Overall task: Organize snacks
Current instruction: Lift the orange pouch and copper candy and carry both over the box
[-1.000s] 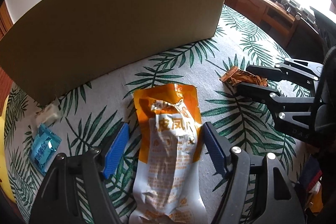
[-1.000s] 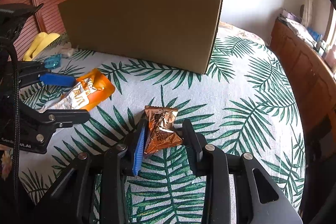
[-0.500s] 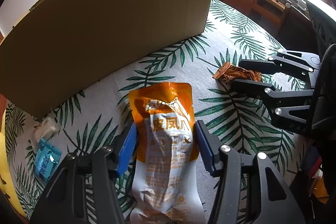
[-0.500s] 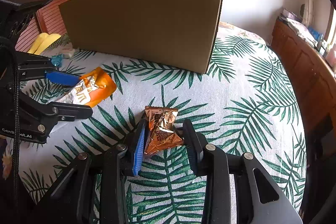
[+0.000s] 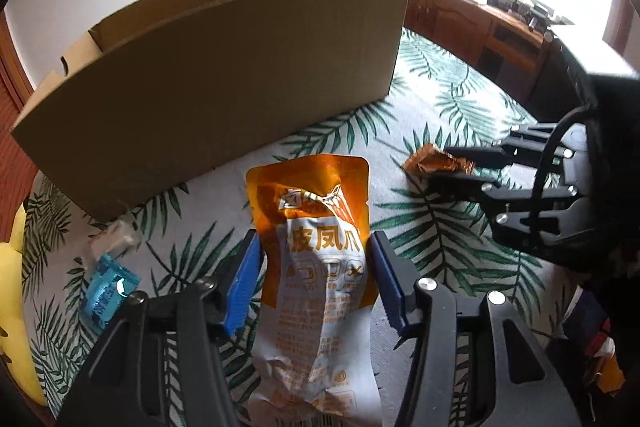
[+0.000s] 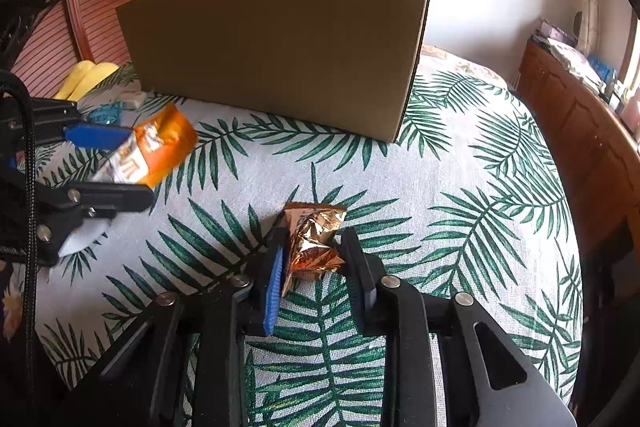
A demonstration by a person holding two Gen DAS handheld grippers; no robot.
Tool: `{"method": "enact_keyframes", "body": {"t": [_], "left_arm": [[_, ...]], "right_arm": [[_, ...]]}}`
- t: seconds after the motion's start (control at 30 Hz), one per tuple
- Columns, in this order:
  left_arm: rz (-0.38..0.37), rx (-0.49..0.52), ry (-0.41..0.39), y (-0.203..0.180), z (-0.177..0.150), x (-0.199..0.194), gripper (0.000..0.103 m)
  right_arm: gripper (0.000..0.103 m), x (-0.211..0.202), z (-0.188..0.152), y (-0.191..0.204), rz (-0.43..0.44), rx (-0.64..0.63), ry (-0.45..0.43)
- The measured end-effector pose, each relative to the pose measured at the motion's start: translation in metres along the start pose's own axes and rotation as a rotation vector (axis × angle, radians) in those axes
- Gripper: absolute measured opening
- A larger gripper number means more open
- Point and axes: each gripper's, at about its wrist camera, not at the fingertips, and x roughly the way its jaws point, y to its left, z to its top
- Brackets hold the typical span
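Orange-and-white snack pouch (image 5: 320,267) at lower centre of the left wrist view, pinched between the blue pads of the left gripper (image 5: 316,275). Copper foil packet (image 6: 314,245) at centre of the right wrist view, clamped by the right gripper (image 6: 316,267). Cardboard box (image 6: 280,55) across upper frame on the palm-leaf tablecloth (image 6: 460,207).

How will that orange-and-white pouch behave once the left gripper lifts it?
The orange-and-white pouch looks soft and wrinkled, so its free ends will probably droop. The left gripper pinches its glossy film mid-body; it may slip. It bulges unevenly, so expect some sway.
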Motion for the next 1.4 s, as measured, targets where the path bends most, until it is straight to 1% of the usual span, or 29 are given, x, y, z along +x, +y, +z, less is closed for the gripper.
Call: {"method": "enact_keyframes", "body": {"t": [0.23, 0.43, 0.7, 0.83, 1.17, 1.4], "left_arm": [[-0.017, -0.033, -0.084, 0.004, 0.006, -0.02, 0.053], [-0.025, -0.059, -0.146, 0.006, 0.009, -0.027, 0.052], [-0.028, -0.075, -0.201, 0.01, 0.012, -0.042, 0.052], [-0.026, -0.081, -0.233, 0.013, 0.016, -0.052, 0.052], [-0.018, -0.079, -0.314, 0.02, 0.034, -0.077, 0.052], [-0.006, -0.078, -0.372, 0.035, 0.052, -0.093, 0.052]], "right_arm": [[0.023, -0.003, 0.0, -0.003, 0.0, 0.01, -0.018], [0.023, -0.011, -0.001, -0.007, -0.002, 0.026, -0.058], [0.023, -0.017, 0.002, -0.006, -0.027, 0.022, -0.087], [0.023, -0.023, 0.004, -0.008, -0.02, 0.03, -0.098], [0.023, -0.059, 0.032, -0.003, -0.012, 0.01, -0.187], [0.023, -0.074, 0.055, 0.004, -0.011, -0.019, -0.235]]}}
